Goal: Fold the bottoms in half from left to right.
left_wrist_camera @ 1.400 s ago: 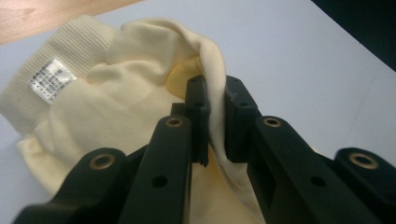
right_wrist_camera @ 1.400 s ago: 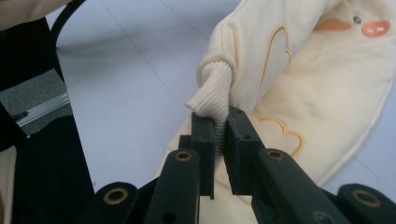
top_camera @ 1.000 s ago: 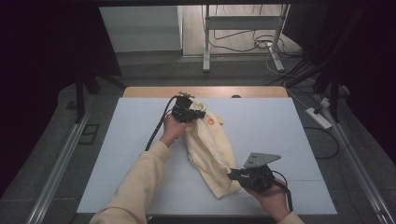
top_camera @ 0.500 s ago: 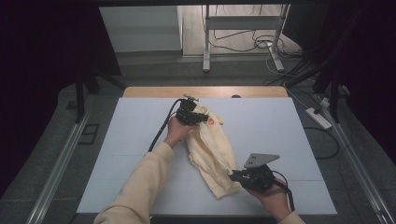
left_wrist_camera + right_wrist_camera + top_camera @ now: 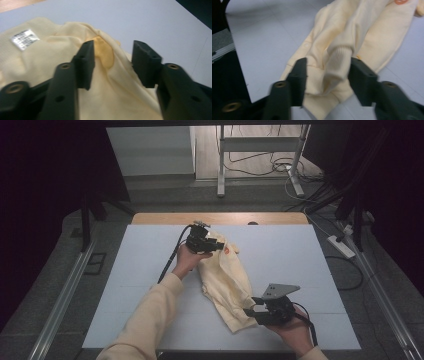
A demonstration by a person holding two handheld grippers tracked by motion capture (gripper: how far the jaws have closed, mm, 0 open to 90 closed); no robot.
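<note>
A pale yellow sweatshirt [image 5: 227, 275] lies bunched lengthwise on the white table [image 5: 300, 265], with an orange print [image 5: 226, 251] near its far end. My left gripper [image 5: 218, 245] hovers over that far end. Its jaws have just been opening and now stand apart, with loose cloth [image 5: 37, 65] and a white label [image 5: 24, 38] under them [image 5: 113, 62]. My right gripper [image 5: 248, 312] is at the near end. Its jaws have also just been opening and now stand either side [image 5: 327, 75] of a ribbed cuff [image 5: 338, 62] without squeezing it.
A wooden strip [image 5: 220, 218] runs along the table's far edge. Beyond it stand metal frame legs [image 5: 220, 165] and loose cables on the floor. A power strip [image 5: 340, 246] lies off the table's right side. Bare white surface spreads left and right of the garment.
Both grippers' jaws have gone from shut on the sweatshirt's ends to apart, letting the cloth go. The hands have stayed almost where they were.
</note>
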